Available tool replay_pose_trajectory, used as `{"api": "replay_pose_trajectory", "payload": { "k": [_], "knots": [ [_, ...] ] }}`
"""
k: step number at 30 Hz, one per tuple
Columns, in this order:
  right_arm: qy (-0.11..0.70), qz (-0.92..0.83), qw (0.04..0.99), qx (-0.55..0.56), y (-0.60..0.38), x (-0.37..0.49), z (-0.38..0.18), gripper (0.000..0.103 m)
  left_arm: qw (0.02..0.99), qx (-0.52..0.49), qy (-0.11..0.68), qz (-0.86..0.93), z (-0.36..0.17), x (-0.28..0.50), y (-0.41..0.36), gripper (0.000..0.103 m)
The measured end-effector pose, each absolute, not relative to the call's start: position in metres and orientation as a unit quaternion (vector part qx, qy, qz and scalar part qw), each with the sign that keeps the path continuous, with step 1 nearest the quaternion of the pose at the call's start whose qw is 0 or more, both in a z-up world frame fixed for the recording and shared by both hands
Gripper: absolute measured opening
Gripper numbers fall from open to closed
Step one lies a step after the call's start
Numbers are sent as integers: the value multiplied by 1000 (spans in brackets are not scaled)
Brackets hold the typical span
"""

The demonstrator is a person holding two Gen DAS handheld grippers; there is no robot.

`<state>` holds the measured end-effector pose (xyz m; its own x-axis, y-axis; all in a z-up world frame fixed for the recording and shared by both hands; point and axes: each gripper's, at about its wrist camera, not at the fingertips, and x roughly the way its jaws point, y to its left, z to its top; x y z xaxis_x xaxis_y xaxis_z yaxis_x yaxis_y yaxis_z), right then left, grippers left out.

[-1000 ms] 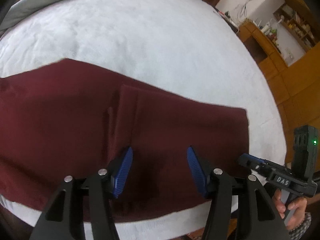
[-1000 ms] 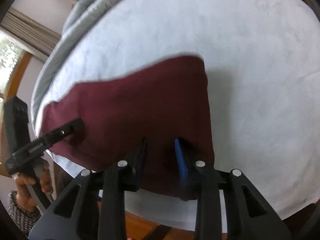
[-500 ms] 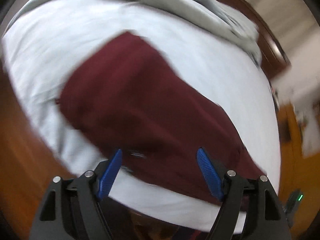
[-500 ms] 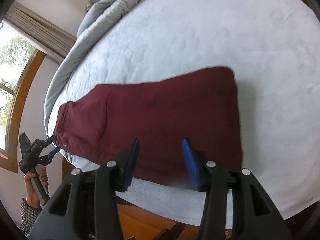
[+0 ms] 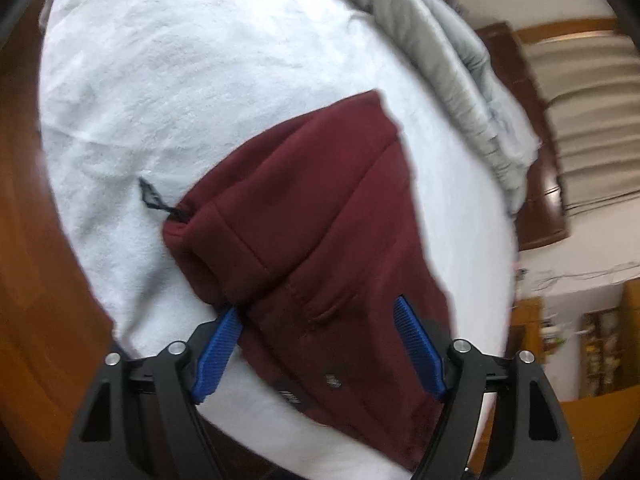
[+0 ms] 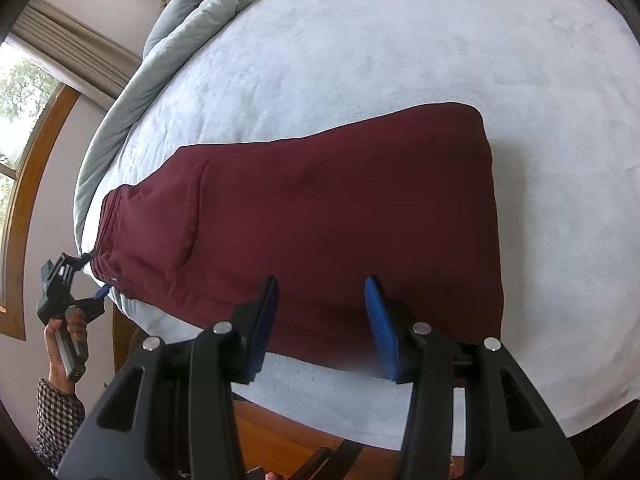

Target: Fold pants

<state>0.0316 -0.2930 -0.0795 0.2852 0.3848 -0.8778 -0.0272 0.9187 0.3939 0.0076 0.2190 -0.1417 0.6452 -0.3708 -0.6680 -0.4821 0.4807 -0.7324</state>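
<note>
The maroon pants [image 6: 320,208] lie flat across the white bed [image 6: 400,40], waistband at the left and the folded end at the right. In the left wrist view the waistband [image 5: 288,200] fills the middle, with a black drawstring tip [image 5: 150,196] on the sheet beside it. My left gripper [image 5: 316,344] is open, its jaws wide on either side of the waistband corner. It also shows in the right wrist view [image 6: 94,276] at the bed's left edge. My right gripper [image 6: 320,320] is open and empty above the near edge of the pants.
A grey duvet [image 6: 188,20] is bunched along the far side of the bed. A wooden bed frame [image 6: 304,440] runs along the near edge. A window with wooden trim [image 6: 24,140] is at the left. A dark wooden headboard [image 5: 532,152] stands behind the duvet.
My left gripper has swung from the middle of the pants to the waistband end at the bed's left edge. My right gripper has pulled back and opened wider. The pants lie still.
</note>
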Motion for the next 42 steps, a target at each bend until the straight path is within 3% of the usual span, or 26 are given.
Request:
{"api": "replay_pose_trajectory", "payload": {
  "k": [5, 9, 20, 28, 32, 35, 37, 38, 39, 42],
  "knots": [
    [586, 132, 785, 151, -292, 32, -80, 46, 767, -490, 414, -1, -122, 6, 220, 65],
    [584, 134, 787, 150, -294, 30, -79, 46, 752, -472, 459, 34, -130, 1, 220, 66],
    [590, 128, 783, 150, -295, 30, -85, 48, 726, -512, 454, 72, -163, -9, 245, 70],
    [590, 127, 784, 146, -293, 30, -84, 48, 778, -504, 376, 8, -125, 2, 228, 70],
    [590, 131, 783, 146, -291, 30, -85, 48, 756, -501, 417, 52, -147, 17, 232, 80],
    [591, 132, 783, 142, -290, 29, -86, 47, 761, -485, 425, 70, -149, 30, 228, 80],
    [591, 132, 783, 145, -292, 29, -86, 46, 772, -461, 431, 81, -143, 35, 222, 64],
    [590, 132, 782, 149, -294, 29, -85, 46, 779, -447, 430, 91, -138, 32, 220, 37],
    [590, 131, 782, 151, -295, 28, -85, 46, 787, -440, 423, 89, -133, 28, 219, 26],
    [589, 129, 783, 156, -300, 28, -85, 48, 799, -435, 407, 86, -119, 24, 209, 22]
  ]
}}
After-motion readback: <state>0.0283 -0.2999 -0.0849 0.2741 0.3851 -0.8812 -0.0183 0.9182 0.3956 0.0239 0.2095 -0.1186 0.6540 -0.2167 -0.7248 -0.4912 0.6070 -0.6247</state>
